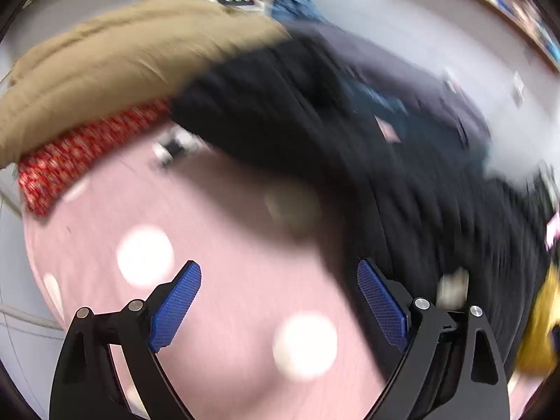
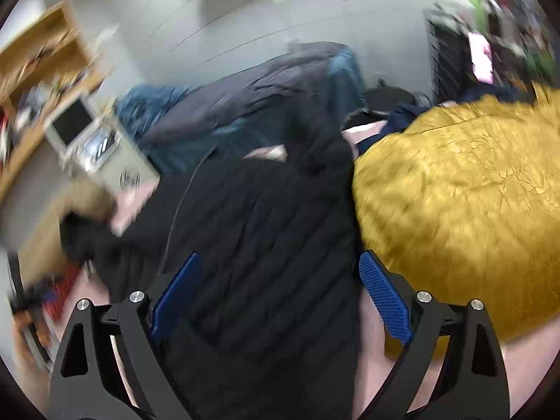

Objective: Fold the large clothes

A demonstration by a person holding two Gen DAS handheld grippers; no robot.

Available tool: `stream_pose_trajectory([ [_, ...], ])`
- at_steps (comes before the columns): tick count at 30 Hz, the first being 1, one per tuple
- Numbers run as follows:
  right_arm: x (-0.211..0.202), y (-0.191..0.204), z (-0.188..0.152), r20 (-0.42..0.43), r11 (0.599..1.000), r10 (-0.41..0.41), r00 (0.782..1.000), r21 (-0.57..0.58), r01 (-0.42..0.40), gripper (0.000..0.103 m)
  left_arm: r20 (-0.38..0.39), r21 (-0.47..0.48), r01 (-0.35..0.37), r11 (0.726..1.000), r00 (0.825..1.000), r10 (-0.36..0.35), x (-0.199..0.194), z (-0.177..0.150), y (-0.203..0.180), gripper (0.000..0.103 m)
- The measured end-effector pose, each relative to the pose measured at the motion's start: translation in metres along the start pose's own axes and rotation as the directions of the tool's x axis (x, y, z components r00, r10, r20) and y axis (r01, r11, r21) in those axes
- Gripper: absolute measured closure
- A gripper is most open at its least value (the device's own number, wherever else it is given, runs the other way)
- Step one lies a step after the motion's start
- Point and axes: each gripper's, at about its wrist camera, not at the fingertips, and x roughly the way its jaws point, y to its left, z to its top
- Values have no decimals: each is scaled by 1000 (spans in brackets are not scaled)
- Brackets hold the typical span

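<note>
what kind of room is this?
Probably a bedroom doubling as storage: a pink spotted sheet piled with clothes, such as a black coat, plus wooden shelves with clutter by the wall.

Grey floor [image 2: 245, 17], wooden shelving [image 2: 45, 52], pink spotted bed sheet [image 1: 227, 297], blurred clutter
</note>
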Motion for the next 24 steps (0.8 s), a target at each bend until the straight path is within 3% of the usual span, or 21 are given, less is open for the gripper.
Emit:
stream_pose_trajectory([
  [3,-12,42,-43,-31,974,0,1000,-225,-7,12,-18,137,18,990,1000,-16,-1,-52,-30,14],
  [6,-12,73,-81,-92,940,14,996,-337,-44,12,-32,241,41,970,999,-35,-4,-97,-55,14],
  [8,-13,85,-102,-149,920,69,986,-374,-120,12,-55,247,45,968,998,-32,-1,-114,-62,14],
  [10,-5,109,-125,-220,883,92,971,-433,-181,12,-110,192,67,979,993,-47,7,-123,-59,14],
  [13,5,152,-157,-266,800,97,959,-553,-234,12,-117,153,37,988,993,-19,10,-129,-53,14],
  [17,21,201,-182,-219,657,46,975,-728,-194,12,-94,221,-13,975,995,35,4,-132,-54,14],
  [19,34,214,-193,-140,572,-18,990,-813,-105,21,-87,232,-24,972,995,46,0,-132,-51,14],
  [21,44,221,-191,-100,533,-55,993,-844,-56,43,-78,225,-34,974,996,52,-3,-128,-48,14],
  [22,47,220,-182,-116,551,-49,992,-831,-70,53,-76,218,-34,975,996,52,-5,-125,-45,14],
  [23,47,216,-171,-159,588,-18,987,-801,-118,76,-77,213,-31,977,996,48,-6,-124,-43,14],
  [24,44,210,-155,-213,653,34,976,-735,-183,82,-79,207,-27,978,996,44,-6,-125,-41,14],
])
